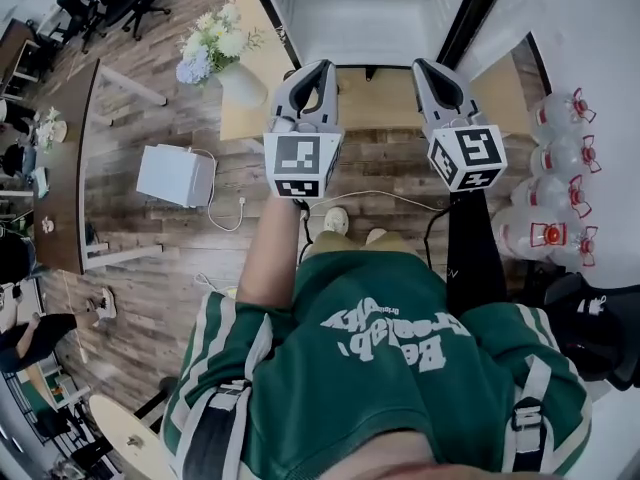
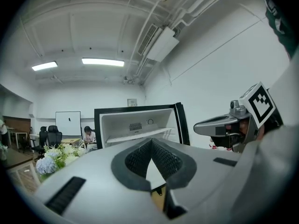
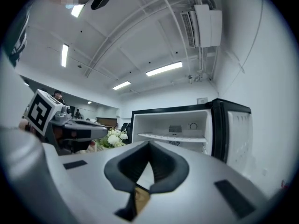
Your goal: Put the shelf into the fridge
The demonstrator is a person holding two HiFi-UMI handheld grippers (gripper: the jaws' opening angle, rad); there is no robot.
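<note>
The fridge (image 1: 365, 13) stands open in front of me, its white inside lit. A white shelf (image 2: 135, 135) lies level across its upper compartment, also visible in the right gripper view as the shelf (image 3: 173, 136). My left gripper (image 1: 318, 70) and right gripper (image 1: 430, 70) are held side by side at chest height, both pointing at the fridge opening and short of it. The left gripper (image 2: 152, 142) has its jaws together with nothing between them. The right gripper (image 3: 149, 145) is likewise shut and empty.
A vase of flowers (image 1: 215, 43) stands on a light wooden table (image 1: 245, 118) left of the fridge. The fridge door (image 1: 590, 28) is swung out at the right, with several water bottles (image 1: 560, 168) below it. A white box (image 1: 176, 175) with a cable lies on the floor.
</note>
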